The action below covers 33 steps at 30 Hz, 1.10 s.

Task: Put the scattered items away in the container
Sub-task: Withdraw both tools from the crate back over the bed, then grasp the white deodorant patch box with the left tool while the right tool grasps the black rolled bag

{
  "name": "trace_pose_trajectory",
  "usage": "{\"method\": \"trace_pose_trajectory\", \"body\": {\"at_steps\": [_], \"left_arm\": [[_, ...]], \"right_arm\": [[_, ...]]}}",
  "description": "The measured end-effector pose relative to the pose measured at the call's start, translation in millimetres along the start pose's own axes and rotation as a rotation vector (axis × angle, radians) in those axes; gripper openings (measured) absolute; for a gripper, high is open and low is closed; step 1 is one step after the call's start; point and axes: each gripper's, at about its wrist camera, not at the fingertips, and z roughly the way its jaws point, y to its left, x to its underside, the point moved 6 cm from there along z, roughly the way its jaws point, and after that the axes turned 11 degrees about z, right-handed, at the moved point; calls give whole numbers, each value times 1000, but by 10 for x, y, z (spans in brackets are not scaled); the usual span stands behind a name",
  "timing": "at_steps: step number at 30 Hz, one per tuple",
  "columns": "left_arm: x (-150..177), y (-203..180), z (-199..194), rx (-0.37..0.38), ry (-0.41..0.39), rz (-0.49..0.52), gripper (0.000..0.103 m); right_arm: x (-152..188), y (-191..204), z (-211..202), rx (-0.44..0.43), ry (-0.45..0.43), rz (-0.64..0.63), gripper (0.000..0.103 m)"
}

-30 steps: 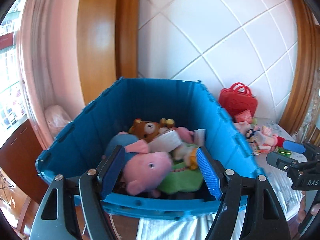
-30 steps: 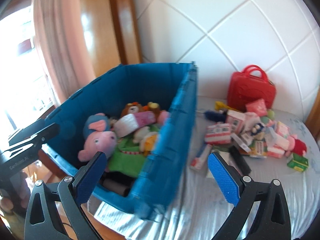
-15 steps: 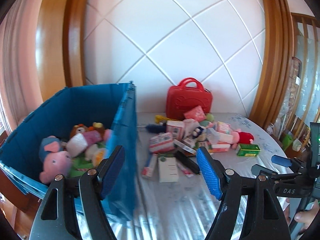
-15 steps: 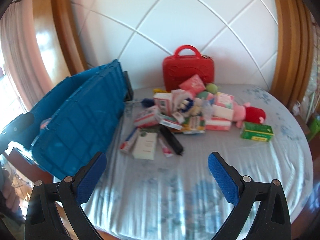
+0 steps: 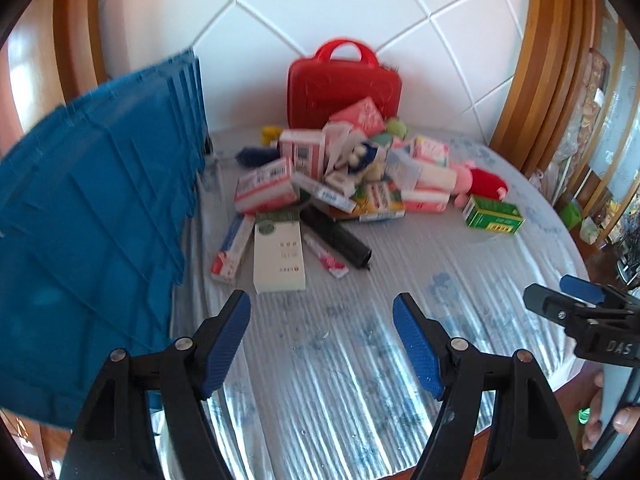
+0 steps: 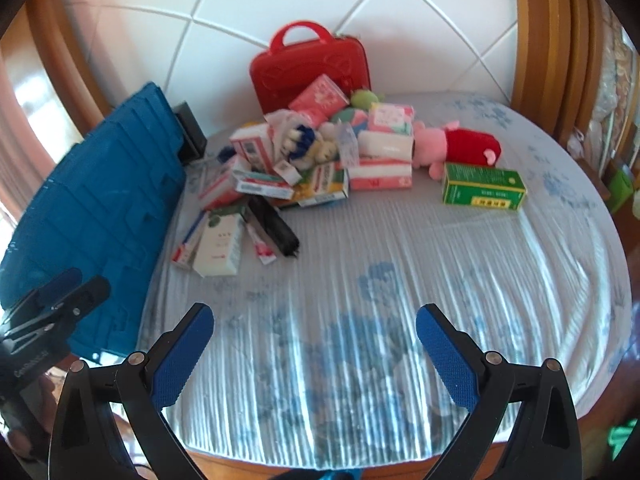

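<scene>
A pile of small cartons and soft toys (image 5: 344,176) lies on the round, striped tablecloth (image 5: 360,360), in front of a red carry case (image 5: 344,80). A white box (image 5: 278,254), a toothpaste carton (image 5: 232,248) and a black folded umbrella (image 5: 336,236) sit nearest. A green box (image 6: 484,188) and a pink plush in red (image 6: 452,146) lie apart on the right. The blue crate (image 5: 92,220) stands at the left. My left gripper (image 5: 320,300) hangs open above bare cloth just short of the white box. My right gripper (image 6: 314,314) is open over bare cloth, farther from the pile (image 6: 320,152).
A tiled white wall and wooden frames close off the back. The blue crate (image 6: 100,200) fills the table's left side, with a dark object (image 6: 190,132) behind its corner. The table edge curves round on the right and front. Cluttered shelves stand beyond the right edge.
Both views swung from the inside of the blue crate, rightwards, to the pile on the table, and sank closer to the cloth. Both pairs of jaws kept the same width.
</scene>
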Motion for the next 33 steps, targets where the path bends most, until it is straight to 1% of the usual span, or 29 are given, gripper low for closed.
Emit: {"method": "trace_pose_trajectory", "body": {"at_steps": [4, 7, 9, 11, 14, 16, 18, 20, 23, 26, 28, 30, 31, 32, 33], "left_arm": [[204, 83, 637, 39, 111, -7, 73], [371, 147, 1065, 28, 203, -18, 73], [443, 179, 1260, 45, 252, -34, 73], [467, 244, 1430, 49, 279, -45, 73], [403, 368, 1679, 25, 289, -85, 73], [321, 426, 1826, 28, 293, -121, 73], [206, 462, 1965, 26, 291, -148, 73], [74, 481, 2117, 14, 285, -152, 73], [-57, 484, 2326, -28, 294, -124, 73], [-176, 468, 2489, -125, 287, -47, 73], [-214, 450, 2554, -168, 277, -12, 76], [-219, 444, 2622, -213, 284, 20, 82], [-192, 454, 2675, -209, 304, 17, 82], [-133, 478, 2743, -178, 334, -12, 83], [-69, 527, 2784, -148, 354, -65, 87]], "right_arm": [[0, -40, 471, 67, 81, 6, 103], [68, -97, 827, 89, 146, 20, 103], [127, -121, 1066, 106, 207, 16, 103], [150, -140, 1287, 118, 251, 11, 103], [110, -144, 1609, 123, 294, -6, 103], [40, -105, 1840, 123, 318, -39, 103], [-72, -39, 2040, 121, 325, -70, 103], [-200, 30, 2196, 101, 317, -98, 103], [-393, 136, 2429, 82, 298, -135, 103], [-516, 225, 2615, 59, 286, -167, 103], [-533, 248, 2727, 54, 293, -190, 103], [-504, 235, 2827, 33, 318, -192, 103], [-488, 215, 2857, 12, 330, -179, 103], [-485, 200, 2861, 4, 324, -174, 103], [-483, 192, 2855, 6, 312, -182, 103]]}}
